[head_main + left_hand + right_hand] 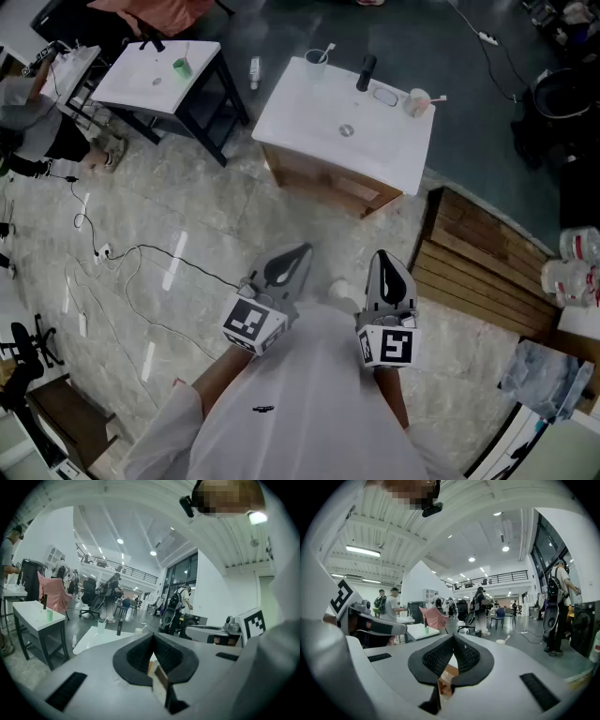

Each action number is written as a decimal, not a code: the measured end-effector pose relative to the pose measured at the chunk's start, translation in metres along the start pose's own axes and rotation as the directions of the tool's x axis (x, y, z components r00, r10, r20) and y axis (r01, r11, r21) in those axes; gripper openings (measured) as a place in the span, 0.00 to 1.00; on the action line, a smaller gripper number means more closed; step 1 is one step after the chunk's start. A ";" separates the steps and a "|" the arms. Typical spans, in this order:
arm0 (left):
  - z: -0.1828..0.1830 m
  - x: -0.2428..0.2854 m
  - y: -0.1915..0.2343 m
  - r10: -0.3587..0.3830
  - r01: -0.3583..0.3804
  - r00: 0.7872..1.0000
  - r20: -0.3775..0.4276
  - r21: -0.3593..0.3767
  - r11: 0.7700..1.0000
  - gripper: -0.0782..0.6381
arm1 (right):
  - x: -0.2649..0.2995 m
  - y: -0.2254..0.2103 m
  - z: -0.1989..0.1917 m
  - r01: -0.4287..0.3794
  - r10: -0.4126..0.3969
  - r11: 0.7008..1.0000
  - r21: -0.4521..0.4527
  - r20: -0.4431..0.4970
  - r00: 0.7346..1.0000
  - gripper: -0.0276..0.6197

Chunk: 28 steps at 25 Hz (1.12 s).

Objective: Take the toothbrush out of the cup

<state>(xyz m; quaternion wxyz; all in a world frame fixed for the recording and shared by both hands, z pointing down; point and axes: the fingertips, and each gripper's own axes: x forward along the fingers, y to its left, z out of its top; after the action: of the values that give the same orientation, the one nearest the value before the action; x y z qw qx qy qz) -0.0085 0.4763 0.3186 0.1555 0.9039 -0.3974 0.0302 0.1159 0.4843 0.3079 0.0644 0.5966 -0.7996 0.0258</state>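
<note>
Head view: both tools are held close to the body, well apart from the white basin-top cabinet on a wooden base (pixel 300 117), so no reach has been begun. The left gripper (pixel 292 261) and the right gripper (pixel 385 262) are pointed forward towards that cabinet, presumably to be carried to it. In the left gripper view the ribbed black pads are seen brought together at the tips, with nothing between them; the same is seen in the right gripper view.

A pale cup (pixel 316 62) with a white toothbrush (pixel 327 48) propped in it is set at the cabinet's far left corner. A pinkish cup (pixel 416 101) with a second brush stands at the right edge. Which cup is meant cannot be told.
</note>
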 end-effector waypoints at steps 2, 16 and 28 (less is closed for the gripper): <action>0.000 -0.001 0.005 -0.003 0.003 1.000 0.002 0.000 1.000 0.11 | 0.002 0.002 -0.002 0.008 -0.008 1.000 0.003 -0.005 1.000 0.04; 0.003 -0.024 0.054 -0.023 0.023 1.000 -0.001 0.003 1.000 0.11 | 0.027 0.033 -0.012 0.070 -0.070 0.994 0.080 -0.008 0.998 0.04; 0.002 -0.049 0.106 -0.061 0.061 0.998 -0.010 -0.010 0.998 0.11 | 0.061 0.095 -0.008 0.090 -0.090 0.994 0.056 -0.008 0.996 0.05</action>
<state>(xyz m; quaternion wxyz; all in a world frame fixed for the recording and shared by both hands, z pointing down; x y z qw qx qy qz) -0.1192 0.4434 0.3356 0.1627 0.9147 -0.3689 0.0280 0.0081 0.4547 0.3276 0.0510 0.6334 -0.7707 0.0473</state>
